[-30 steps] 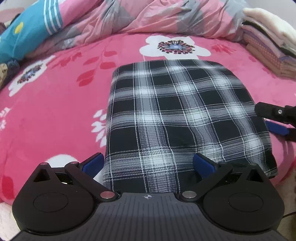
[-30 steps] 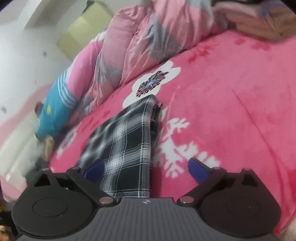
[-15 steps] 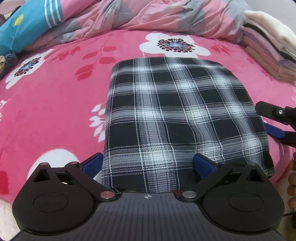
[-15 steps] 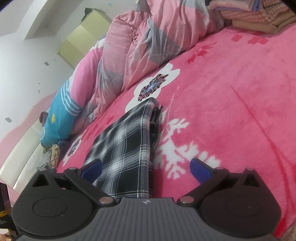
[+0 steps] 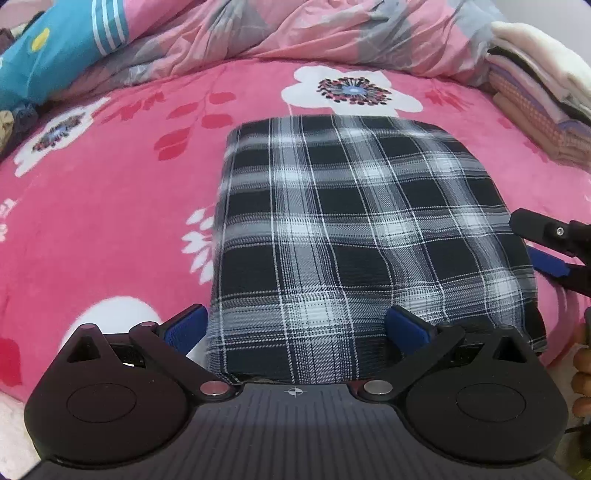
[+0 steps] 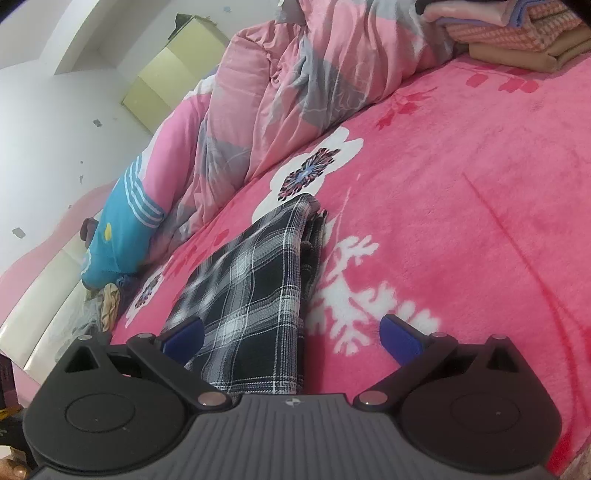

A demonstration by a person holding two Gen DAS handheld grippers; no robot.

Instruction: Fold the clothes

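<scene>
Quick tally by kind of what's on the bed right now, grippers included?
Folded plaid garment: 1
Stack of folded clothes: 1
Crumpled pink-and-grey duvet: 1
Blue striped pillow: 1
Grippers, both open: 2, left gripper and right gripper
Total: 6

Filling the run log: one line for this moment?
folded black-and-white plaid garment flat on pink floral blanket | left gripper open | right gripper open
</scene>
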